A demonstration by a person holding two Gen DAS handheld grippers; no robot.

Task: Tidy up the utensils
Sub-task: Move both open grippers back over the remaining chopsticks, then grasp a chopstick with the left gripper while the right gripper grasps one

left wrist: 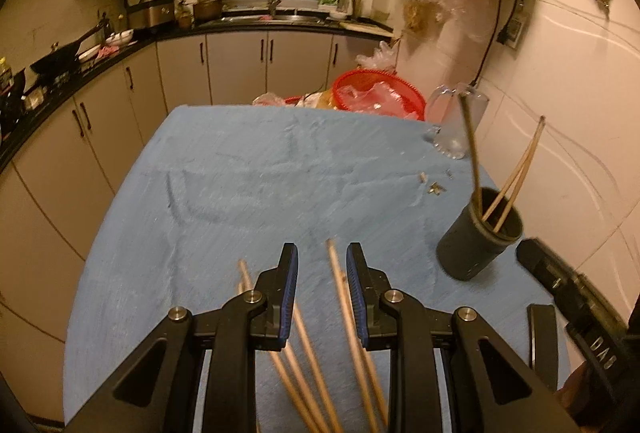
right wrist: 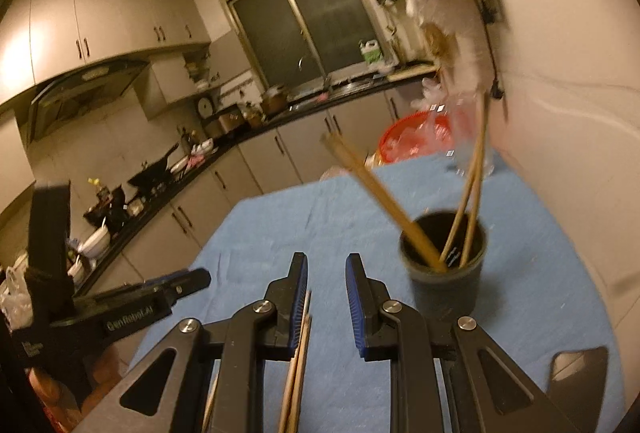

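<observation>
A dark cup [left wrist: 472,249] [right wrist: 444,285] stands on the blue cloth [left wrist: 240,193] at the right, with several wooden chopsticks [left wrist: 516,173] [right wrist: 372,185] leaning in it. More loose chopsticks [left wrist: 308,345] lie on the cloth under my left gripper [left wrist: 322,253]. Its jaws stand apart, and one stick [left wrist: 344,297] runs between them, close to the right pad but not pinched. My right gripper [right wrist: 326,261] is open just left of the cup, above two chopsticks [right wrist: 298,361] that lie by its left pad. Each view shows the other gripper's finger [left wrist: 536,261] [right wrist: 192,279] at its side.
A clear plastic bottle [left wrist: 456,121] and a red basket [left wrist: 380,93] sit at the table's far right end. Small bits [left wrist: 434,187] lie on the cloth. A flat dark item [left wrist: 542,337] [right wrist: 576,365] rests at the near right. The wall is close behind the cup; kitchen counters lie left.
</observation>
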